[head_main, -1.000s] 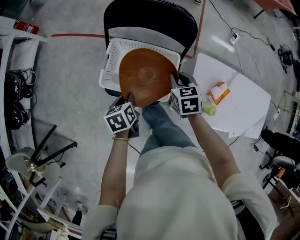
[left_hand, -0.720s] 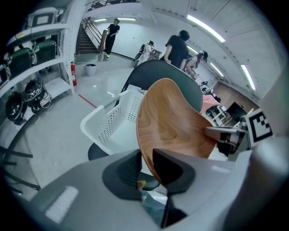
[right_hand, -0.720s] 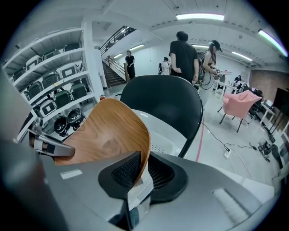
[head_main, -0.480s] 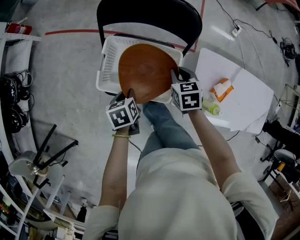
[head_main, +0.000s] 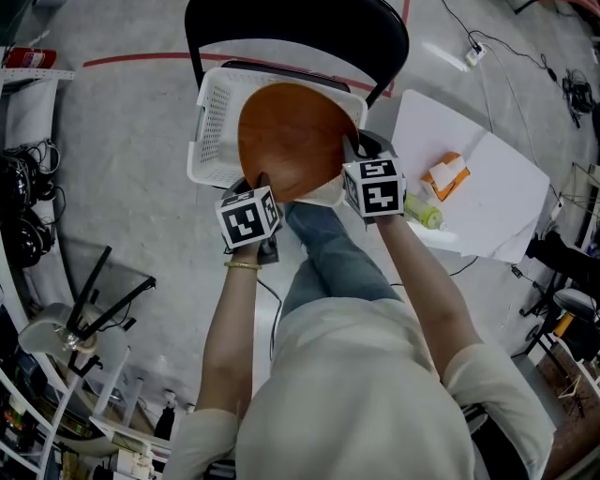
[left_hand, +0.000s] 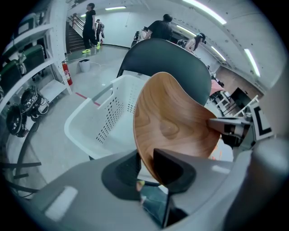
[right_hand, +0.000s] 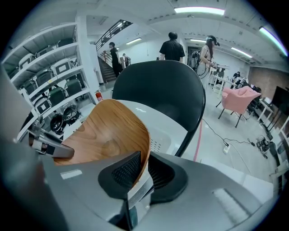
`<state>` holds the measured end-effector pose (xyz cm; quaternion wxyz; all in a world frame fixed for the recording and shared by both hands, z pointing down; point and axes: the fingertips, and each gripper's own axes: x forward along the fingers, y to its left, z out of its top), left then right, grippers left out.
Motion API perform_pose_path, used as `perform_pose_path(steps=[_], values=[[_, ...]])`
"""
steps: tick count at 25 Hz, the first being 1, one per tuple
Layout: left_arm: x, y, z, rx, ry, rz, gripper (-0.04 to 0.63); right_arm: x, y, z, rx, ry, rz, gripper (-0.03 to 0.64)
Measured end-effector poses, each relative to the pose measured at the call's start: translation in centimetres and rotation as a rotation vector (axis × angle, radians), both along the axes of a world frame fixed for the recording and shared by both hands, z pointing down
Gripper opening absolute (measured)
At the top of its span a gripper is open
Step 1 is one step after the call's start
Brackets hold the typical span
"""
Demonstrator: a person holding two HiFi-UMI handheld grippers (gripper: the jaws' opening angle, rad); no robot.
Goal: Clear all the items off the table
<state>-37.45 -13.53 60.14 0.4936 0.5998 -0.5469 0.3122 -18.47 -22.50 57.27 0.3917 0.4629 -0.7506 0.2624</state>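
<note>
A round wooden bowl (head_main: 291, 141) hangs tilted over a white perforated basket (head_main: 214, 122) that sits on a black chair (head_main: 300, 28). My left gripper (head_main: 262, 187) grips the bowl's near-left rim; its jaws have just been opening a little, with the rim still between the pads. My right gripper (head_main: 349, 156) is shut on the near-right rim. In the left gripper view the bowl (left_hand: 174, 122) rises from my left gripper (left_hand: 145, 164), with the basket (left_hand: 97, 117) behind. In the right gripper view the rim of the bowl (right_hand: 104, 135) sits in my right gripper (right_hand: 144, 169).
A white table (head_main: 478, 206) stands to the right with an orange packet (head_main: 442, 178) and a small green bottle (head_main: 422, 217) on it. Shelves with headsets line the left wall. A power strip and cables lie on the floor at the back right.
Both grippers have sunk a little with the bowl, bringing it closer over the basket. The bowl stays between both pairs of jaws.
</note>
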Motion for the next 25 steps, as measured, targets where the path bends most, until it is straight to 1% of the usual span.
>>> perform_pose_path(steps=[10,11,13,14,19,25], values=[[0.4,-0.1,0.6,-0.015,-0.008,0.029,0.103,0.3,-0.2,0.5,-0.007,0.020,0.000,0.054],[0.6,-0.1,0.6,-0.014,-0.005,0.036,0.110,0.3,-0.2,0.5,-0.008,0.022,-0.002,0.055],[0.8,-0.1,0.6,-0.010,0.003,0.044,0.159,0.2,0.0,0.7,-0.012,0.025,-0.004,0.064],[0.9,0.0,0.7,-0.007,0.006,0.043,0.169,0.1,0.1,0.8,-0.015,0.025,-0.004,0.070],[0.9,-0.2,0.7,0.003,0.028,0.020,0.184,0.3,0.9,1.5,-0.036,0.034,-0.003,0.108],[0.6,-0.3,0.6,0.004,0.025,0.017,0.192,0.3,1.4,1.8,-0.047,0.026,0.000,0.126]])
